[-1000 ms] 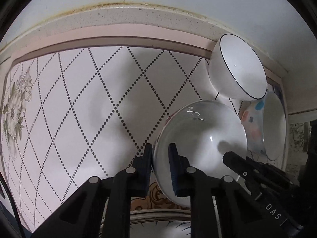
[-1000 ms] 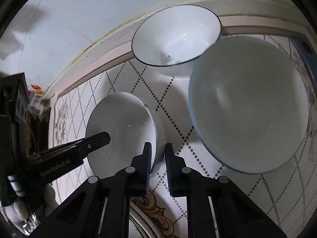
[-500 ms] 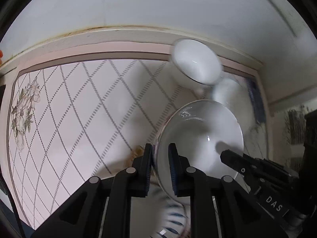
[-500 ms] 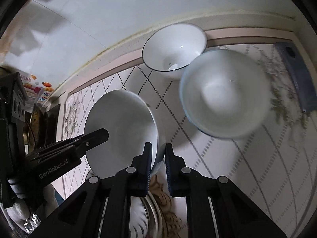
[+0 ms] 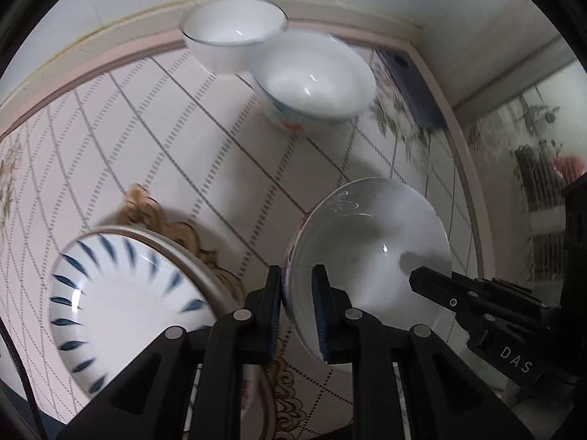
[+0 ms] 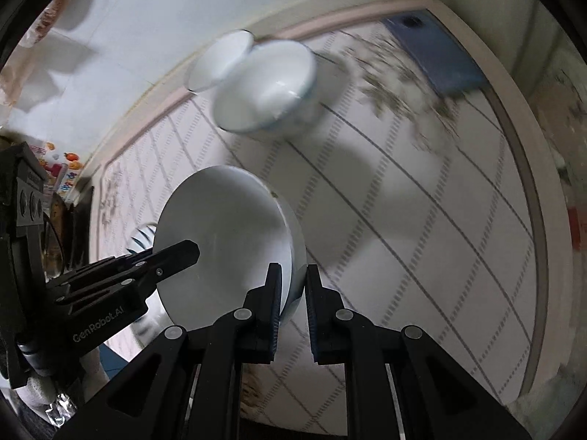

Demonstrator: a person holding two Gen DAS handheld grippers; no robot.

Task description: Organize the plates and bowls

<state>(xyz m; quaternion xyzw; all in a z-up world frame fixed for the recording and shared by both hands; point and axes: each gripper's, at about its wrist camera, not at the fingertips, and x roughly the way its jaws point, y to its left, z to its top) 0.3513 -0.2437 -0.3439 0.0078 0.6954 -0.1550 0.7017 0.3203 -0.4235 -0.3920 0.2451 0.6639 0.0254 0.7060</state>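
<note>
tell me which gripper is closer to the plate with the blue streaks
Left. The left gripper grips the near-left rim of the held bowl, right beside the blue-streaked plate; the right gripper grips that bowl's far rim, away from the plate.

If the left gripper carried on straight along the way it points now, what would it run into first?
Probably the tablecloth. The left gripper, shut on the rim of a white bowl, points steeply down at bare cloth between the striped plate and the two bowls by the wall; depth is hard to judge.
</note>
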